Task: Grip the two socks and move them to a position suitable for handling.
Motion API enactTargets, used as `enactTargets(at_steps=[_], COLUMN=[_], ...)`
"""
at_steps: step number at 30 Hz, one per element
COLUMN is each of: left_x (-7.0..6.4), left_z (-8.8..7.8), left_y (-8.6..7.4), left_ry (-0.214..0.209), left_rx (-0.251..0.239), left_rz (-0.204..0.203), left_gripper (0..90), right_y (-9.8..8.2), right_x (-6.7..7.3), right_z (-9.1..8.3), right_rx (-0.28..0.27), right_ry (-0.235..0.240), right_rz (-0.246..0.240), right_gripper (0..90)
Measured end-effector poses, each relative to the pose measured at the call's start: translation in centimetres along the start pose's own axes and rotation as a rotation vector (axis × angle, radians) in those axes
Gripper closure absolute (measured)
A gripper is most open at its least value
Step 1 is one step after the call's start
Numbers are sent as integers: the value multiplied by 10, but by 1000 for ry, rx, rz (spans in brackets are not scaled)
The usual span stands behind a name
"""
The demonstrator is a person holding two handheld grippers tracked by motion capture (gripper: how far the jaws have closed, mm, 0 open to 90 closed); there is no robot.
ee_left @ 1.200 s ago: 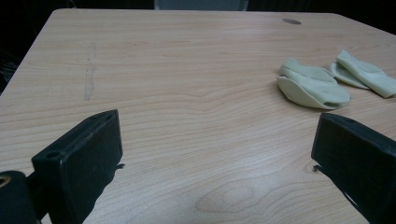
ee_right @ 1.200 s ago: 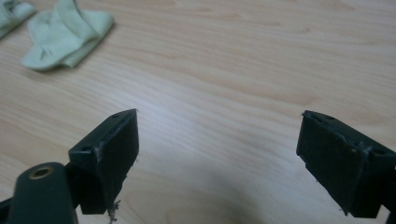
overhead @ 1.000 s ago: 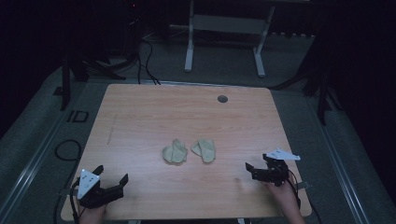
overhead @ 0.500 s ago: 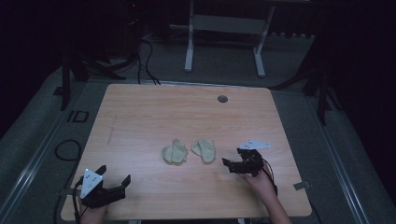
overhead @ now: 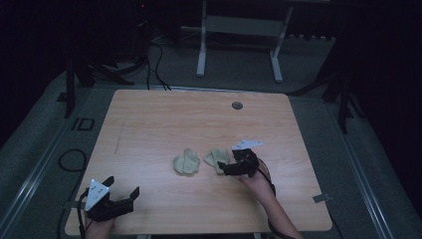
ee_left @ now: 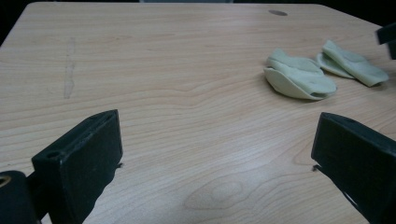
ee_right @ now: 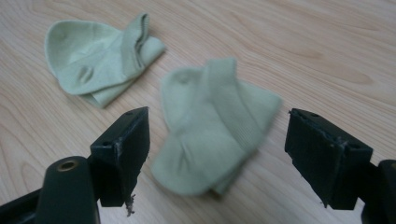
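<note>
2 pale green socks mid-table (overhead: pixel 149 124): left sock (overhead: pixel 186 162), right sock (overhead: pixel 217 158). Right gripper (overhead: pixel 225 168) at right sock, jaws just closing but apart; sock between them, contact unclear through blur. Left gripper (overhead: pixel 121 186) open, near corner.

Left gripper (ee_left: pixel 215 163) low over the wooden table (ee_left: pixel 163 70), jaws wide apart and empty. Two pale green socks (ee_left: pixel 299 77) lie side by side beyond its right jaw, well apart from it.

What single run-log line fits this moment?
right gripper: jaws closing, straddling near sock, no grip | left gripper: open, idle | far sock: untouched
</note>
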State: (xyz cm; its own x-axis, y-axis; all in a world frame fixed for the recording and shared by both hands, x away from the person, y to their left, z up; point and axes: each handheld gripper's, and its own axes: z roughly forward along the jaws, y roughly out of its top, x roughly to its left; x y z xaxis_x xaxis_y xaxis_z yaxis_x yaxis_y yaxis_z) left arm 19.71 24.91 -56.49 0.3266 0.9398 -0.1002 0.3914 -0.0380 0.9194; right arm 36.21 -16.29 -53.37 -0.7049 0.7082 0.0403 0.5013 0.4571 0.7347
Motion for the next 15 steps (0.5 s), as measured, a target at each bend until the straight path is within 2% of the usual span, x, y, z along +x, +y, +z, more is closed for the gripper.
enactTargets(at_steps=[6,8,15], left_x=[1,2,3], left_z=[-1,-1,-1], left_y=[0,0,-1], left_ry=[-10,-12,-12], left_rx=[-1,-2,2], left_rz=[-2,-4,-10], left_gripper=[22,22,21], right_y=[9,11,12], right_x=[5,5,6], right_z=[22,28,47], right_rx=[36,39,100], right_ry=[0,0,-74], right_rz=[-4,-4,-44], right_gripper=[250,308,423])
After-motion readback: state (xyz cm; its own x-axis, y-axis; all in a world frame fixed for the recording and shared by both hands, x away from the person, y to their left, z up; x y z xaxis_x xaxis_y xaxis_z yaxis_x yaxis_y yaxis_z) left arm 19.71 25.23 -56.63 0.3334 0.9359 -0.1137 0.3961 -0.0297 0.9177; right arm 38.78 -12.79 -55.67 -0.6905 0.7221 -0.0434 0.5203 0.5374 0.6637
